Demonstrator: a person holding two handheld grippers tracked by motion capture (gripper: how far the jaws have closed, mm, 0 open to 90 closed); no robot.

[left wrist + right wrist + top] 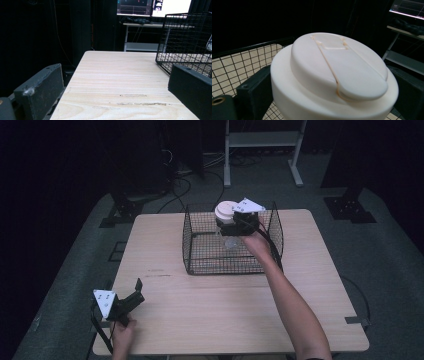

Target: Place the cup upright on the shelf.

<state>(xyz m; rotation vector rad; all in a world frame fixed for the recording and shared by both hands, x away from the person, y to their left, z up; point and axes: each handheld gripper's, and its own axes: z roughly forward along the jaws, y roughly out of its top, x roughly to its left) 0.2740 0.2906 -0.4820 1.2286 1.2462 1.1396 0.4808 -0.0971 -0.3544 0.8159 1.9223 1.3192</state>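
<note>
Container base hidden between right gripper fingers.

The person's right arm stretches forward across the middle, its hand wrapped around the right gripper, whose black jaws sit clamped against something held between them, grey plate tilted on top. The left hand stays low at the near left, left gripper angled forward, jaws spread wide apart.
</note>
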